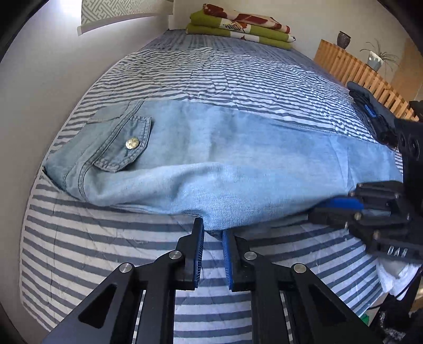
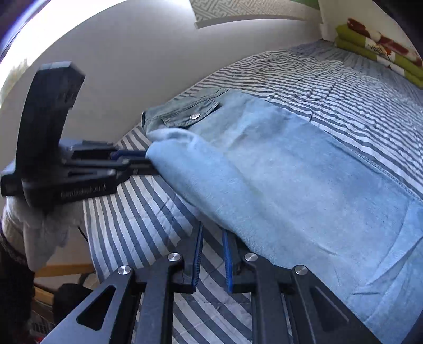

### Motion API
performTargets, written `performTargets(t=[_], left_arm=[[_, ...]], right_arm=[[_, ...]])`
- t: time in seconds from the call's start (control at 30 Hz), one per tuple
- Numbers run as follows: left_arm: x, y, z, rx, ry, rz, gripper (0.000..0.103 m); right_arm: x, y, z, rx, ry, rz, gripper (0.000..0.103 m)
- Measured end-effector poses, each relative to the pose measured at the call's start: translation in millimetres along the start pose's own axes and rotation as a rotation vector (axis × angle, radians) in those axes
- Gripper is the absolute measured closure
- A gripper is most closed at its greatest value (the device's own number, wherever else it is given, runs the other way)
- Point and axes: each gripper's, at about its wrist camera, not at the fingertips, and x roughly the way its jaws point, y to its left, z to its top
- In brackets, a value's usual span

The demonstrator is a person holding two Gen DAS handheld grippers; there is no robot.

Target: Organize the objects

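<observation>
A light blue denim garment point(image 1: 211, 158) lies folded lengthwise across the striped bed; it also shows in the right wrist view point(image 2: 304, 185). Its buttoned pocket flap point(image 1: 124, 143) is at the left end. My left gripper point(image 1: 212, 227) is open, its fingertips at the garment's near folded edge, nothing between them. My right gripper point(image 2: 212, 232) is open at the same near edge further along; in the left wrist view it shows at the right point(image 1: 343, 209). The left gripper appears in the right wrist view point(image 2: 137, 161) touching the fold's rolled end.
The bed has a blue-and-white striped cover point(image 1: 105, 251). Folded green and red patterned blankets point(image 1: 238, 23) lie at the head of the bed. A dark garment point(image 1: 370, 111) lies at the right edge by a wooden slatted cabinet point(image 1: 351, 68). A white wall point(image 1: 53, 66) runs along the left.
</observation>
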Motion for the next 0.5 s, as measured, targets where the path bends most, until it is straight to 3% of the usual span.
performTargets(t=[0.03,0.1,0.2,0.33,0.37,0.4,0.47,0.5], left_arm=[[-1.1,1.1,-8.7,-0.008,0.002,-0.006,0.089],[-4.9,5.2,-25.4,-0.033,-0.006,-0.026,0.099],[-9.3,15.9,-43.1,-0.087,-0.02,-0.038,0.099],[-6.8,35.0,-48.3,-0.175,-0.03,-0.046,0.097],[-3.8,36.0,-46.6,-0.179,-0.031,-0.068,0.087],[-0.4,33.5,-43.4,-0.171,-0.027,-0.072,0.071],[10.0,20.6,-38.0,-0.133,-0.011,-0.049,0.05],[15.3,13.9,-36.1,-0.111,-0.009,-0.044,0.049]], right_arm=[[-4.6,-2.9,1.9,0.02,-0.017,0.007,0.09],[-8.3,-5.3,6.3,0.048,-0.028,0.045,0.09],[-5.9,-2.7,9.6,0.05,-0.026,0.029,0.089],[16.3,9.6,1.6,0.016,0.053,0.022,0.089],[21.0,12.7,-2.2,0.008,0.063,0.009,0.088],[26.1,14.2,-5.7,0.003,0.072,0.002,0.088],[31.9,13.5,-8.3,0.026,0.088,0.009,0.088],[31.5,12.0,-7.9,0.045,0.086,0.025,0.088]])
